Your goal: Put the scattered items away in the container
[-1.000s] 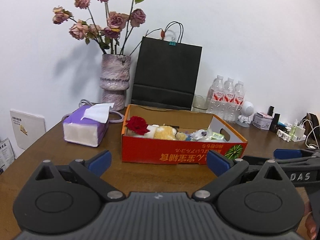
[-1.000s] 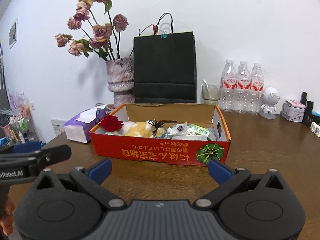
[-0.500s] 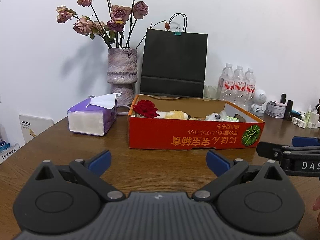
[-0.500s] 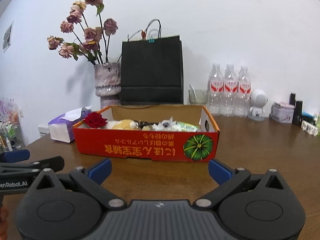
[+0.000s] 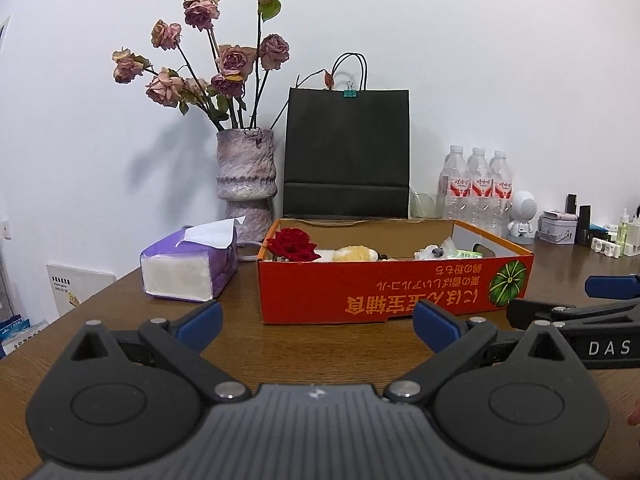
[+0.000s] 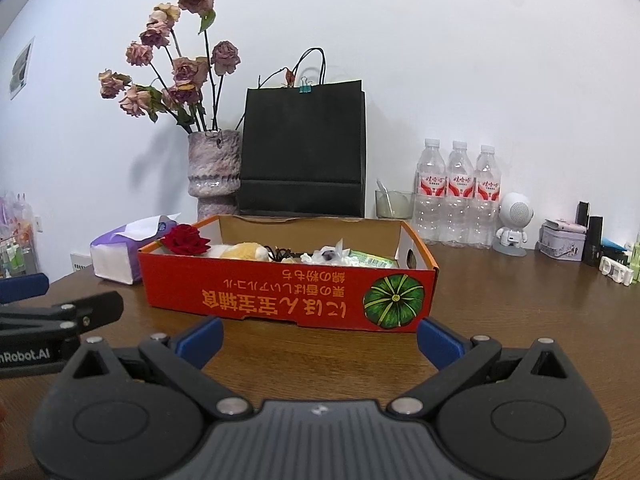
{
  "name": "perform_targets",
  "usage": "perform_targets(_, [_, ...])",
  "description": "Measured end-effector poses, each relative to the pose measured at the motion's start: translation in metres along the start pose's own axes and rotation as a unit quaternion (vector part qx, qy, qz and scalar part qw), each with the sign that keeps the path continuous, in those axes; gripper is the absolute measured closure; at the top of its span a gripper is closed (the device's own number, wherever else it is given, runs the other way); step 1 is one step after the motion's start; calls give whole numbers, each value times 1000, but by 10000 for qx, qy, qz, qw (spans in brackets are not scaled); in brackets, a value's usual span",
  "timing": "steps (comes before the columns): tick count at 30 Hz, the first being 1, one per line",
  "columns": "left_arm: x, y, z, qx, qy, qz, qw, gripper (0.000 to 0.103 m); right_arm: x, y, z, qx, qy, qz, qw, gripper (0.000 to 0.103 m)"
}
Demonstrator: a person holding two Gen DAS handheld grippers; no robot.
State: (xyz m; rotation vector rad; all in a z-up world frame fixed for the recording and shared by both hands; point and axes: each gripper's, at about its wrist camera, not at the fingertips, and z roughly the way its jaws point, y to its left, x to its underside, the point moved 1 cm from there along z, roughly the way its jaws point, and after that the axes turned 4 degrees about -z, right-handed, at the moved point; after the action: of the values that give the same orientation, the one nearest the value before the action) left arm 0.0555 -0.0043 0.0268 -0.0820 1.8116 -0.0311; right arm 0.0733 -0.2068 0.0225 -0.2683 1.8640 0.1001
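White wall backed a brown wooden tabletop that carried a vase of dried roses, a black paper bag, three water bottles and a purple tissue pack. The orange cardboard box, serving as the container, stood straight ahead of both tools, close but not touched. It held a red rose, a yellow soft toy, a crumpled white wrapper and a green packet.

The left hand-held gripper was spread wide and held nothing. The right hand-held gripper was likewise spread wide and empty, positioned just beside the left one, low over the bare wood in front of the box.

No loose item was visible on the wood between the tools and the box, so collection appeared complete or nearly so. Recommended practice for this step: check both sides of the box for stragglers before finishing, keep the fingers apart and clear of the front wall, and avoid nudging the light cardboard. Small articles at the far right looked like desk clutter; whether they belonged to the task could not be determined.
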Motion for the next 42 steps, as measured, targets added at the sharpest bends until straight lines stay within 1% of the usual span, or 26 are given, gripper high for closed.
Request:
perform_targets(9, [0,2,2,-27,39,-58,10000,0,2,5,-2,140,-96,-81,9998,0])
perform_targets(42, [0,1,2,-32,51,-13,10000,0,2,3,0,140,-92,-9,9999,0])
